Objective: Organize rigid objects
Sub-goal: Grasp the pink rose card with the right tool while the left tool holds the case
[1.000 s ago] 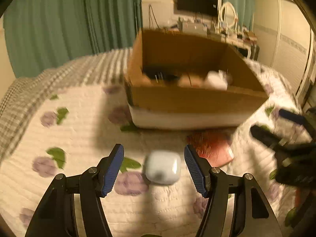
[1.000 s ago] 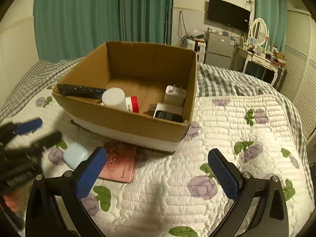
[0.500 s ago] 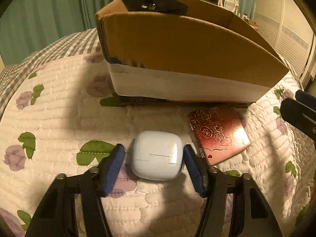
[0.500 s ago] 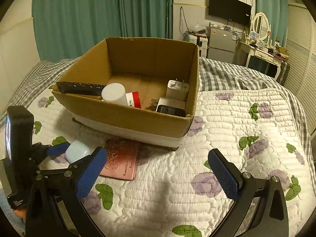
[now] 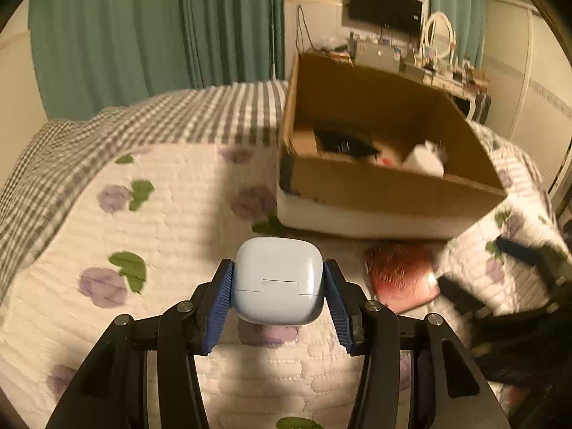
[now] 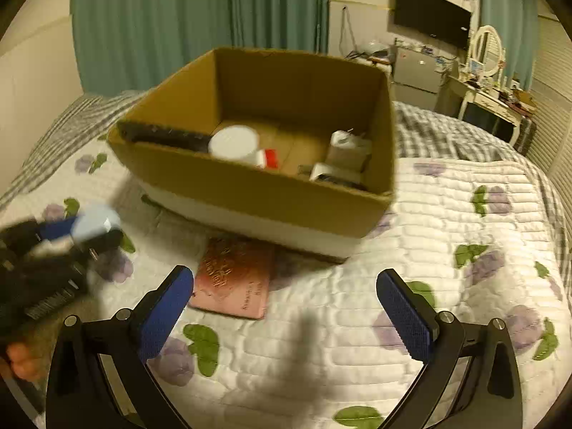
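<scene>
Between the blue pads of the left gripper (image 5: 278,287) sits a pale blue case (image 5: 278,279), squeezed on both sides and lifted off the quilt (image 5: 171,214). Its wide side runs across from pad to pad, and its lid seam faces the camera. Well apart from it, the right gripper (image 6: 286,311) is wide open and holds nothing. Ahead stands the box (image 6: 257,193), with a pink card (image 6: 234,282) lying just beside it.
</scene>
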Demonstrator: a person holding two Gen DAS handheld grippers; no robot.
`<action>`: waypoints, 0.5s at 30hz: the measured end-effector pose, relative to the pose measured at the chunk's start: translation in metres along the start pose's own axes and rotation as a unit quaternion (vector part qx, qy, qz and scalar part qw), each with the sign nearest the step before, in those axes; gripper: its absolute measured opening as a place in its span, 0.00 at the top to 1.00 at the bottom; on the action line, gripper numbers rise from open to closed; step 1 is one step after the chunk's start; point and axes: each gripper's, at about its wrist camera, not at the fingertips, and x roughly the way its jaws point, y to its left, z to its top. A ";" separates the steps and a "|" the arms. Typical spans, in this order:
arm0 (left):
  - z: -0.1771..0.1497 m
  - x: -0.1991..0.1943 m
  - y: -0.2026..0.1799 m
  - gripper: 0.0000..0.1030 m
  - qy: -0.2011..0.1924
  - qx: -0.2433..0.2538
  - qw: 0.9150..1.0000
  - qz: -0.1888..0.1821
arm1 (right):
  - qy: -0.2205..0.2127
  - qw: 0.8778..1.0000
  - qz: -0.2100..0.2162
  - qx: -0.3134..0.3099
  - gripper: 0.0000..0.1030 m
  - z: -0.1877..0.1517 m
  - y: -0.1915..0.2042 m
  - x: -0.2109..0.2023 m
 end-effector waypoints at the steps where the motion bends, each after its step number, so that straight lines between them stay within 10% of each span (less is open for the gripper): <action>1: 0.001 -0.001 0.002 0.51 -0.003 -0.003 1.000 0.000 | 0.007 1.000 0.003 -0.004 0.00 0.000 0.005 0.006; 15: 0.005 0.005 0.008 0.51 0.010 -0.017 1.000 -0.012 | 0.072 0.997 -0.017 0.008 0.09 0.001 0.036 0.081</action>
